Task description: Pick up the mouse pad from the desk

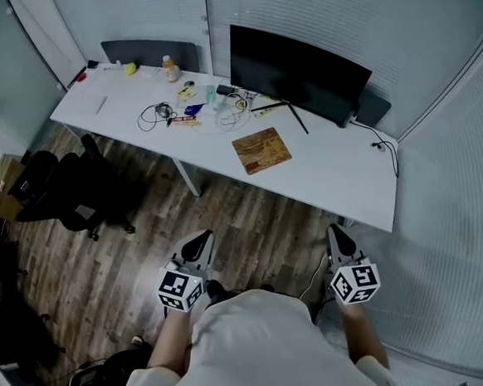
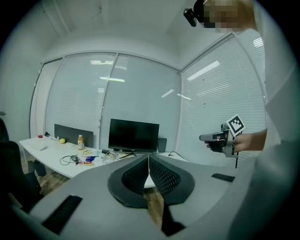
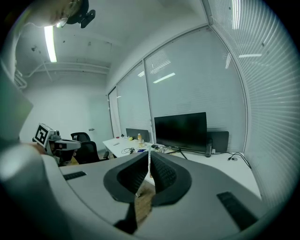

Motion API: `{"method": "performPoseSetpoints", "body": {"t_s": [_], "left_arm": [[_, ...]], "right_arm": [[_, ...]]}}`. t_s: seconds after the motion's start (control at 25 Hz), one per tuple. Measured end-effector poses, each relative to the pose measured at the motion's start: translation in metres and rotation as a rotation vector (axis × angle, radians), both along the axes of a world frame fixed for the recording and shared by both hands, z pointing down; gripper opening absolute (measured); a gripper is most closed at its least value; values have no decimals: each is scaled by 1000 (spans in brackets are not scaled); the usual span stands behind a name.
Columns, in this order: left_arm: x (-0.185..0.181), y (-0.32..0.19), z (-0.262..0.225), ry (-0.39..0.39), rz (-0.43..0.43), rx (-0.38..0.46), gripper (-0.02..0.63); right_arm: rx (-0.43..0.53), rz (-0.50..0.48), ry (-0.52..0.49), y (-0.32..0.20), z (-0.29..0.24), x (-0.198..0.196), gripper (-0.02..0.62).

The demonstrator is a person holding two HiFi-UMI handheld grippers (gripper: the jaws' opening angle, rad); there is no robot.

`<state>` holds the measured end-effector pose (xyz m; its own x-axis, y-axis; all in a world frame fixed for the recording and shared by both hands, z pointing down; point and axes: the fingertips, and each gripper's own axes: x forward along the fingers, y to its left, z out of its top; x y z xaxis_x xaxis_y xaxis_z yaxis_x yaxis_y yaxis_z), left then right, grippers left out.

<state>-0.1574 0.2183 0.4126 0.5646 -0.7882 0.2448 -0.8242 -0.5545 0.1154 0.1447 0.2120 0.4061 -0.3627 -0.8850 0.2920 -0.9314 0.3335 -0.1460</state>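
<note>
The mouse pad [image 1: 261,151] is a brown wood-patterned rectangle lying flat on the white desk [image 1: 340,180], just in front of the black monitor [image 1: 299,73]. Both grippers hang over the wooden floor on the near side of the desk, well short of the pad. My left gripper [image 1: 199,244] is shut with nothing in it; in its own view the jaws [image 2: 148,169] meet in a thin line. My right gripper [image 1: 338,237] is also shut and empty, its jaws [image 3: 149,165] pressed together. Each gripper shows in the other's view, held in a hand. The pad is hidden behind the jaws in both gripper views.
Left of the pad the desk carries tangled cables [image 1: 156,114], small items and a bottle [image 1: 170,69]. A black office chair [image 1: 66,189] stands on the floor at the left. Blinds cover the windows behind the desk and along the right.
</note>
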Motion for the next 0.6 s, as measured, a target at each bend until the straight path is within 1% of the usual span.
{"method": "performPoseSetpoints", "body": {"t_s": [0.16, 0.32, 0.6], "left_arm": [[13, 5, 3, -12, -20, 4, 19], [34, 15, 3, -13, -36, 29, 19], [52, 21, 4, 11, -126, 26, 19]], "right_arm": [[-1, -44, 6, -1, 3, 10, 38], [0, -97, 4, -6, 9, 25, 38], [-4, -162, 6, -13, 14, 43, 38]]}}
